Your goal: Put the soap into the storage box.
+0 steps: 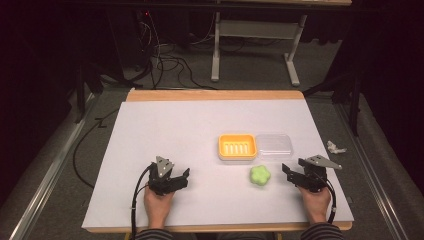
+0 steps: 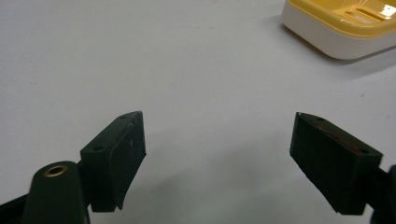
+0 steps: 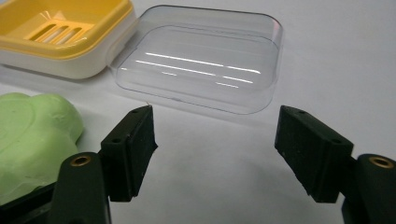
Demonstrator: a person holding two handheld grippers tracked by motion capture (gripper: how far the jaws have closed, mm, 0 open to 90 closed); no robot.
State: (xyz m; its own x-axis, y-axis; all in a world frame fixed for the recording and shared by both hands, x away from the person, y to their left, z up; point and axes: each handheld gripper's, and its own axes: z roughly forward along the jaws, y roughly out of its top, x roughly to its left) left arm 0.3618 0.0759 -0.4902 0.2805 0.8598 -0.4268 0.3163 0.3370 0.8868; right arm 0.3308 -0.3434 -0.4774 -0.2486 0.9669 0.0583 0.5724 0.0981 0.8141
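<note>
High view: green flower-shaped soap (image 1: 260, 175) lies loose on the tabletop (image 1: 165, 130), just in front of the empty yellow soap dish (image 1: 237, 146); nothing is done yet.
Left gripper view: left gripper (image 2: 217, 154) fingers spread, empty.
Right gripper view: right gripper (image 3: 215, 149) fingers spread, empty, soap beside it, clear lid (image 3: 201, 58) ahead.
</note>
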